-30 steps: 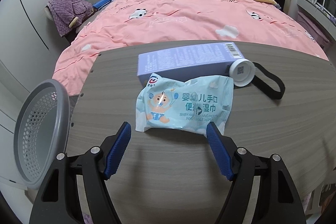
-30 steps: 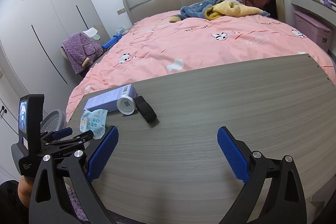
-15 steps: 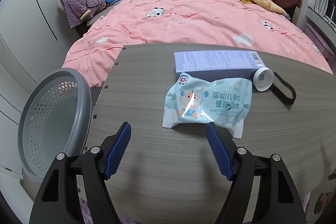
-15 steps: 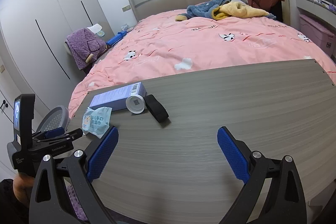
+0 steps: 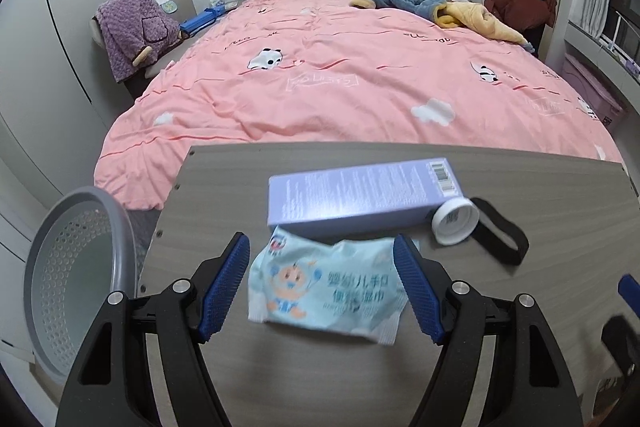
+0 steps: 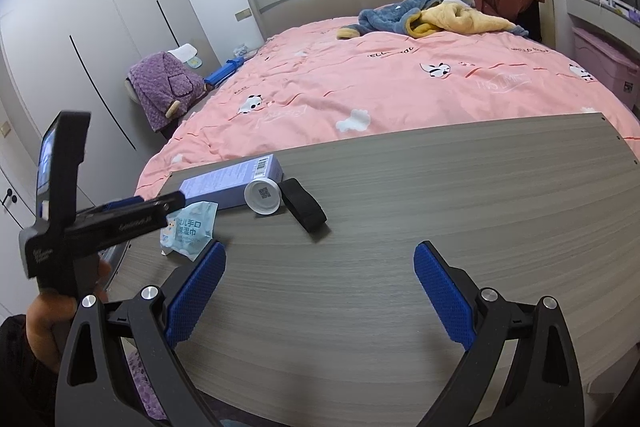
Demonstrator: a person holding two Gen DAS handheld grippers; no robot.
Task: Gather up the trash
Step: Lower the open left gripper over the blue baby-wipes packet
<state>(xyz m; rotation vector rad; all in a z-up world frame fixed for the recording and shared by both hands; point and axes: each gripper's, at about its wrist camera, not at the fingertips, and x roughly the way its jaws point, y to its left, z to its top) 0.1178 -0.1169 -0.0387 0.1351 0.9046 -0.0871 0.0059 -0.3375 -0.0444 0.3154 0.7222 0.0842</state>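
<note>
1. We see 1 wet-wipe pack (image 5: 324, 291): soft crinkly film, pale blue w/ cartoon print, flat on the worktop (image 6: 400, 227) near its left end.
2. Left gripper (image 5: 322, 291): jaws spread wide, pack sits between the ribbed blue pads (image 5: 224, 283); can't tell if the pads touch it.
3. Right gripper (image 6: 320, 291): jaws spread, nothing between, only bare wood-grain laminate below.
4. Behind the pack: 1 lilac carton (image 5: 360, 195), long rectangular, barcode on its end; 1 round white cap (image 5: 454, 221) w/ QR label; 1 black elastic band (image 5: 500, 235).
5. 1 grey perforated plastic basket (image 5: 72, 287) just off the worktop's left edge.
</note>
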